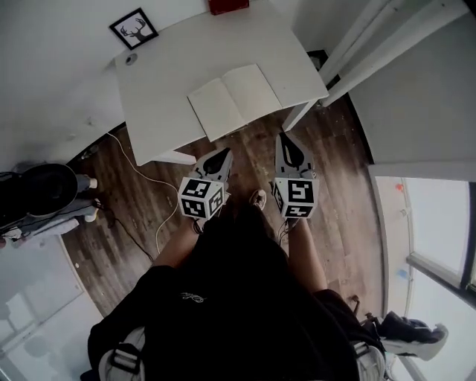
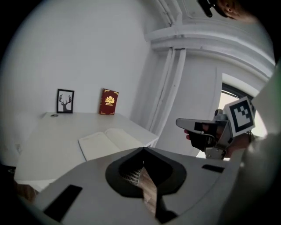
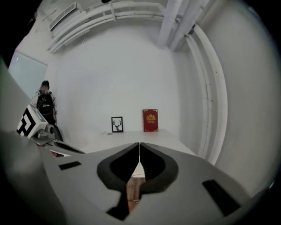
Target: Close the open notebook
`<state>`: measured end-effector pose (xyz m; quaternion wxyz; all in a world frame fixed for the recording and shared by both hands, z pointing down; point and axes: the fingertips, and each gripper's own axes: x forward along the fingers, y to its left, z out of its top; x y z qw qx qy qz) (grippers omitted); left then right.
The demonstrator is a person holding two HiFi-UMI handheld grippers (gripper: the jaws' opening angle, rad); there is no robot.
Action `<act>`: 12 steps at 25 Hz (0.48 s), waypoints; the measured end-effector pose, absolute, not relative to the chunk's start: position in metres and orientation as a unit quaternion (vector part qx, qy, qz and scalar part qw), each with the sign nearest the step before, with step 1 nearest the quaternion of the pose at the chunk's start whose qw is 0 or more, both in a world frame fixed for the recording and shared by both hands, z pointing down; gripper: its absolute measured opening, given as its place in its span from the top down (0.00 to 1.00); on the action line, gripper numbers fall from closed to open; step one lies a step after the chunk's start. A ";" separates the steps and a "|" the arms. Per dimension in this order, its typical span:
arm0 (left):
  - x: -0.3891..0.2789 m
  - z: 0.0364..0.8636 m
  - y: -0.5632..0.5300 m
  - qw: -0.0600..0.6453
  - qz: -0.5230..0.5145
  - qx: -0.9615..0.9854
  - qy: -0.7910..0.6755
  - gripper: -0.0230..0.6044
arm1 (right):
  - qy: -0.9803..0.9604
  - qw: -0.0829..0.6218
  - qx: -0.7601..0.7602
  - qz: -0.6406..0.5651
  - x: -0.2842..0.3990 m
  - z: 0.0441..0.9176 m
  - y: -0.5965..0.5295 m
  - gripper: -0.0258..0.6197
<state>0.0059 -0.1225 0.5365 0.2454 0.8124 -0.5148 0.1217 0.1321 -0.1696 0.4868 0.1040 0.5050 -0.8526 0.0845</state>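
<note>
So, way off to the left of both grippers, a person [image 3: 45, 103] in dark clothes stands in the background; I only catch them in the right gripper view. Closer in, left of the left gripper, a white cable [image 1: 146, 175] trails over the wood floor [image 1: 111, 245].

The left gripper [image 1: 222, 155] hangs just short of the white table [image 1: 149, 97], aimed at its near edge and tipped a bit down. Its jaws are pressed together with nothing between them, and its own view shows the tips meeting.

Ahead of it and slightly to its right lies the open notebook [image 1: 236, 100]. It's flat on the table near the front edge, blank pages up.

Past the notebook, over at the far left corner from this gripper, a small framed deer picture [image 1: 134, 28] stands at the wall. A little round thing [image 1: 131, 58] sits just in front of it, and I can't tell what it is. A red book [image 1: 227, 6] stands upright at the wall further right.

The right gripper [image 1: 285, 141] sits just beside the left one, apart from it, and also points at the table edge. It's near the notebook's right page, not touching it. Jaws closed tight here too, and empty.
</note>
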 end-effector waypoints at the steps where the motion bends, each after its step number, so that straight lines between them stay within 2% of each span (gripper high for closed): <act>1: -0.001 0.541 -0.119 0.250 0.131 0.804 -0.523 0.96 | -0.857 0.102 0.494 0.101 0.125 0.496 -0.170 0.92; 5: -0.012 0.552 -0.126 0.249 0.149 0.791 -0.538 0.96 | -0.872 0.121 0.460 0.113 0.104 0.522 -0.183 0.92; 8: -0.020 0.566 -0.126 0.260 0.155 0.781 -0.546 0.96 | -0.884 0.158 0.434 0.072 0.083 0.540 -0.185 0.92; 12: -0.061 0.587 -0.118 0.292 0.163 0.745 -0.576 0.96 | -0.871 0.280 0.379 -0.141 0.034 0.564 -0.177 0.92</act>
